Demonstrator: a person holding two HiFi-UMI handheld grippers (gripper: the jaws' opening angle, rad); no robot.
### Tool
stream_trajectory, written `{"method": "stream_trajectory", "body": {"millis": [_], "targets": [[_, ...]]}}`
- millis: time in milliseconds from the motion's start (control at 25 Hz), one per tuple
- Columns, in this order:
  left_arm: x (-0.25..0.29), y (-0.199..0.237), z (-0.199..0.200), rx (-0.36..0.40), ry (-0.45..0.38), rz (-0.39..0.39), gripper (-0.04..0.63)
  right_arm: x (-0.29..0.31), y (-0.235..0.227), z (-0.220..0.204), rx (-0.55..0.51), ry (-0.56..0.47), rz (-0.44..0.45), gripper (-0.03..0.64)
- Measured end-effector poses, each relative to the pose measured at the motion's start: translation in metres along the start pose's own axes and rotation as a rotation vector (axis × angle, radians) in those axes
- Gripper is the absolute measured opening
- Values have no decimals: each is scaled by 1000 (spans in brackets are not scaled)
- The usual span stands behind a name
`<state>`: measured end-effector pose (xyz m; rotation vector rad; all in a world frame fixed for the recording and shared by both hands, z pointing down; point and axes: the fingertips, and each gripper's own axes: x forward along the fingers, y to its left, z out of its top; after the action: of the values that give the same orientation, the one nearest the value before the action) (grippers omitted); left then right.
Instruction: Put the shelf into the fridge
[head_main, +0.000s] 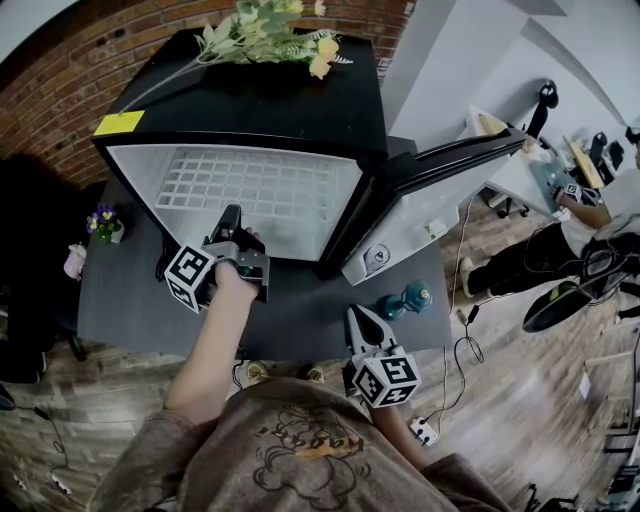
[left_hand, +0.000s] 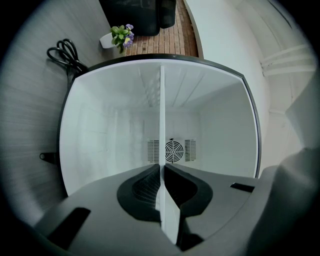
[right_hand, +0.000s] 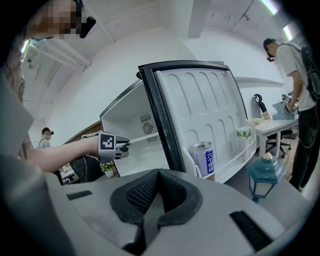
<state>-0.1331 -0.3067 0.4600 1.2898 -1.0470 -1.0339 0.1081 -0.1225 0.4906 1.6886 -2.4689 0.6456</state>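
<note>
Dark table under open fridge, left claw tight on white shelf, right claw together, empty

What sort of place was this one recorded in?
Probably a shared office or lab workspace, not a home kitchen: the mini fridge stands on a dark table by a brick wall, and a person works at a white desk.

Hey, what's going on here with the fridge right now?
A person is working with two handheld grippers at a small fridge whose door stands open. The left gripper is shut on the near edge of the white grid shelf, which reaches into the fridge's opening. The right gripper is shut on nothing and hangs near the person's body.
</note>
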Motion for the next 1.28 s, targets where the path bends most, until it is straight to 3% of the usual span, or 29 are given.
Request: {"method": "stream_trajectory", "body": {"millis": [760, 1280], "targets": [[29, -1, 3, -4, 4, -8, 48, -4, -14, 2, 18, -13, -54, -2], [29, -2, 4, 6, 2, -35, 48, -1, -14, 1, 24, -4, -40, -2]]}}
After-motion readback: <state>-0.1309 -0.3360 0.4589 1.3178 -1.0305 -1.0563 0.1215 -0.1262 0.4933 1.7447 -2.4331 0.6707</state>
